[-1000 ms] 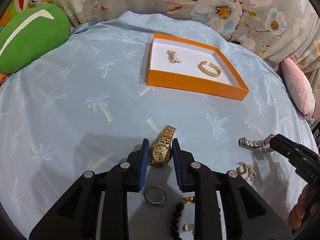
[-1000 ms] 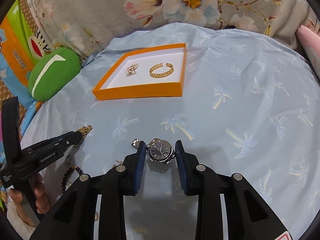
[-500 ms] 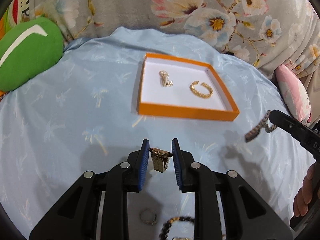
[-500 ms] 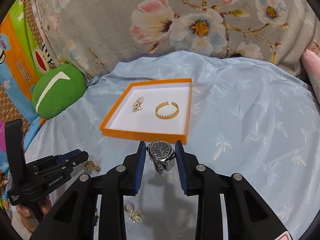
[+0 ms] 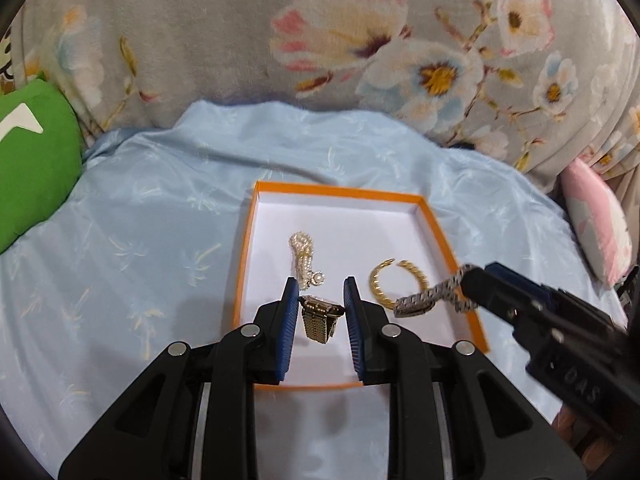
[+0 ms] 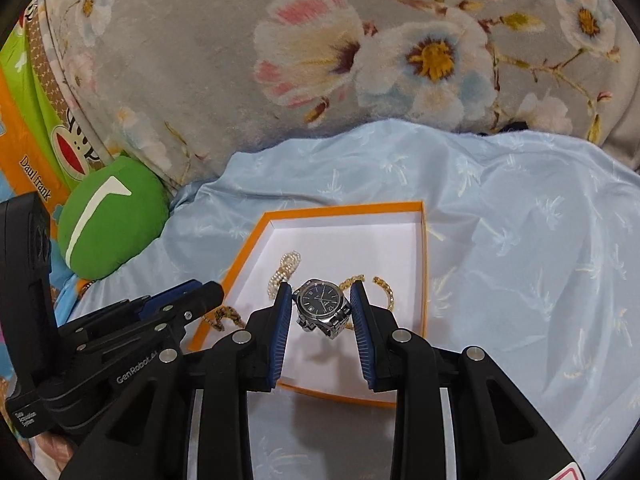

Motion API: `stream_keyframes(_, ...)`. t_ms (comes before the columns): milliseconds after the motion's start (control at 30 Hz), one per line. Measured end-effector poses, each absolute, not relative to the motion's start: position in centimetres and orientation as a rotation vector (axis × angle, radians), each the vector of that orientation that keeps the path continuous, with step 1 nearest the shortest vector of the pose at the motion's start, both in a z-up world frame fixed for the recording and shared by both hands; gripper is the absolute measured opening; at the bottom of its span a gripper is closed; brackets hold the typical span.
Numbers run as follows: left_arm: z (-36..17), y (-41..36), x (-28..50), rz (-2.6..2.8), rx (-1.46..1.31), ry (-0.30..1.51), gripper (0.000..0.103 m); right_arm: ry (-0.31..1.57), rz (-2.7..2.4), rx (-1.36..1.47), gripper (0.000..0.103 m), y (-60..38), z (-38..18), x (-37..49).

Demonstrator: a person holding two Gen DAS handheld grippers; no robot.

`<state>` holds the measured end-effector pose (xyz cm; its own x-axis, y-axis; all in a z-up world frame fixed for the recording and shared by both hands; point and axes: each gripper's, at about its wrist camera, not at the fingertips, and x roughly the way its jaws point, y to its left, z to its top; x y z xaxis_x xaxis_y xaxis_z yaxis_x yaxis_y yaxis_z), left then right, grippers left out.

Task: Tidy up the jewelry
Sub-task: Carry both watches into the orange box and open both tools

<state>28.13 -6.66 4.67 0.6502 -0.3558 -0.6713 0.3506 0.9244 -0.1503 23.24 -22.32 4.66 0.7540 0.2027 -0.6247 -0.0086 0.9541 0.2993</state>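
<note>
Gold mesh-band watch [image 5: 320,317] clamped in the left gripper [image 5: 320,312], silver dark-dial watch [image 6: 320,307] clamped in the right gripper [image 6: 320,316], both above a white-lined orange tray [image 5: 472,322] holding a pearl piece [image 5: 304,258] and gold bangle [image 5: 394,286], pale blue palm-print sheet [image 5: 140,260], floral grey blanket [image 5: 280,48] behind

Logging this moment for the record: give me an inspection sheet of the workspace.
Surface: light blue sheet with a palm print, wrinkled.
Job's things: orange tray on the sheet; pearl piece and gold bangle lie in it; gold watch and silver watch are held above it.
Clutter: nothing seen on the sheet.
Grippers: left gripper shut on the gold watch; right gripper shut on the silver watch.
Cables: nothing seen.
Surroundings: grey floral blanket behind, green cushion at left, pink pillow at right.
</note>
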Motion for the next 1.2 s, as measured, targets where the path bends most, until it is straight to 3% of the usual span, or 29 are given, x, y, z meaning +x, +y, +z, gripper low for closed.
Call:
stream_keyframes(100, 2.4, -7.2, 29.3, -0.401, 0.009, 0.816, 0.014, 0.761, 0.115, 0.280, 0.029, -22.3, 2.3, 23.7)
stream_keyframes(267, 0.2, -7.4, 30.0, -0.399, 0.013, 0.875, 0.014, 0.834, 0.108, 0.264, 0.031, -22.2, -0.1, 24.1)
stream_keyframes(333, -0.4, -7.2, 30.1, -0.391, 0.009, 0.895, 0.017, 0.836, 0.103, 0.250, 0.031, -22.1, -0.1, 24.1)
stream_keyframes(400, -0.5, -6.9, 30.0, -0.373, 0.011, 0.895, 0.029, 0.834, 0.098, 0.237, 0.033, -21.9, -0.2, 23.9)
stream_keyframes(967, -0.7, -6.5, 26.0, -0.374, 0.090, 0.872, 0.034, 0.830, 0.104, 0.190, 0.043, -20.9, -0.1, 20.7)
stream_keyframes(1033, -0.4, -6.1, 25.6, -0.383, 0.062, 0.873, 0.038, 0.808, 0.111, 0.210, 0.043, -21.1, 0.6, 19.9)
stream_keyframes(1167, 1.4, -5.1, 23.5, -0.380, 0.034, 0.808, 0.065, 0.765, 0.114, 0.212, 0.043, -21.5, 2.3, 17.6)
stream_keyframes(1200, 2.0, -4.7, 22.5, -0.372, 0.041, 0.778, 0.066, 0.757, 0.115, 0.210, 0.043, -21.6, 2.6, 16.7)
